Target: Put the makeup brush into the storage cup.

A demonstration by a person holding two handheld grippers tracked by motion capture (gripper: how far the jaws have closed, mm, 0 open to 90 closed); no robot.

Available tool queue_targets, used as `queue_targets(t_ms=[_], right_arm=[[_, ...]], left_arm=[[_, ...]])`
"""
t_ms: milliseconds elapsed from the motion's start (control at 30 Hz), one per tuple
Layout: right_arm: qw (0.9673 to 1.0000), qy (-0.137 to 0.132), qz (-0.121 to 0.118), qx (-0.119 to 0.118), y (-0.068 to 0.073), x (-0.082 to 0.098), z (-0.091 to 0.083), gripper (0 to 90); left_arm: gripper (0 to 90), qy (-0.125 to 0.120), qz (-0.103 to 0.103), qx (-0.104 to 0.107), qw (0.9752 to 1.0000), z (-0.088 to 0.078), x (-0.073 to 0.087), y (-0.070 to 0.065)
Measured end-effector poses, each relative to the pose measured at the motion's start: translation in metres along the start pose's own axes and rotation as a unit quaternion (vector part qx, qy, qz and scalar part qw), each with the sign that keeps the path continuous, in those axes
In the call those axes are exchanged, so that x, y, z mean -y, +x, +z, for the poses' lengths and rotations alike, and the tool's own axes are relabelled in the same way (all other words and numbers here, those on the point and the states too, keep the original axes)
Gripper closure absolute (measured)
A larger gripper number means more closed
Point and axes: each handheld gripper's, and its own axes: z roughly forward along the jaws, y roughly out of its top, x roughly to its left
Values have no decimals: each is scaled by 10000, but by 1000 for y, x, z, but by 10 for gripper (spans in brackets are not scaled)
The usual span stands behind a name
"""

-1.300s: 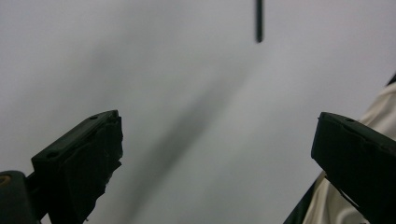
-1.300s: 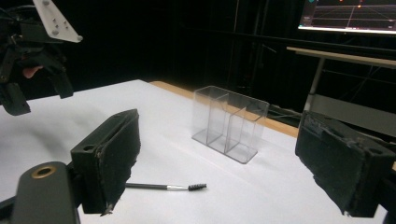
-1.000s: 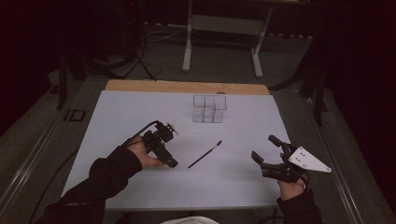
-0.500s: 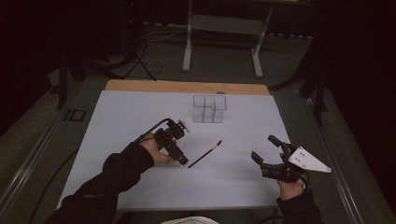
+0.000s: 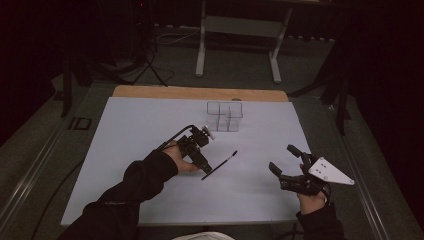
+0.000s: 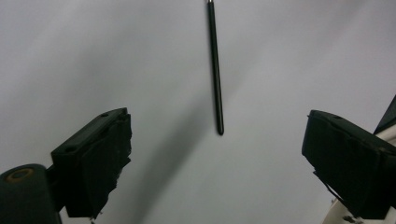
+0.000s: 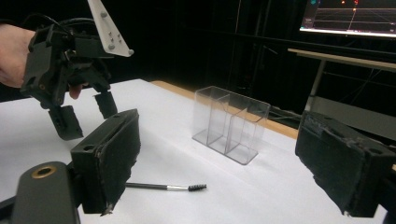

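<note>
A thin black wand [image 5: 220, 164] with a small brush tip [image 7: 197, 187] lies on the white table [image 5: 130, 130]. My left gripper [image 5: 205, 166] hangs over its near end, jaws pointing down. The jaws have just been closing a little but stand open, and the wand [image 6: 215, 70] runs away from the gap between them, untouched. In the right gripper view the left gripper [image 7: 86, 114] hovers above the table at upper left. My right gripper [image 5: 282, 159] rests open at the table's right front, nothing between its jaws [image 7: 224, 163].
A clear plastic organizer [image 5: 225, 115] with several compartments stands behind the wand toward the table's far edge, also seen as the clear organizer [image 7: 231, 123] in the right gripper view. A wooden strip [image 5: 200, 93] borders the far side. A metal stand [image 5: 237, 30] is beyond.
My left gripper has moved right across the table, up to the wand's near end. The right gripper has stayed where it was.
</note>
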Motion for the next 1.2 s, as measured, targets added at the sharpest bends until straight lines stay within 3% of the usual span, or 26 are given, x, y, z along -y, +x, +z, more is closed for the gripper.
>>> queue_targets(t_ms=[367,700,967,1200], right_arm=[[10000,-2,-9,-10,0,0,0,139],[10000,0,-8,-11,0,0,0,139],[10000,-22,-12,-21,0,0,0,139],[10000,-7,-22,-17,0,0,0,139]], left_arm=[[103,106,36,0,9999,10,-18,-2],[181,298,308,-37,9991,26,-37,-10],[329,410,133,-271,9987,38,-43,-11],[459,474,4,-332,9983,48,-49,-11]])
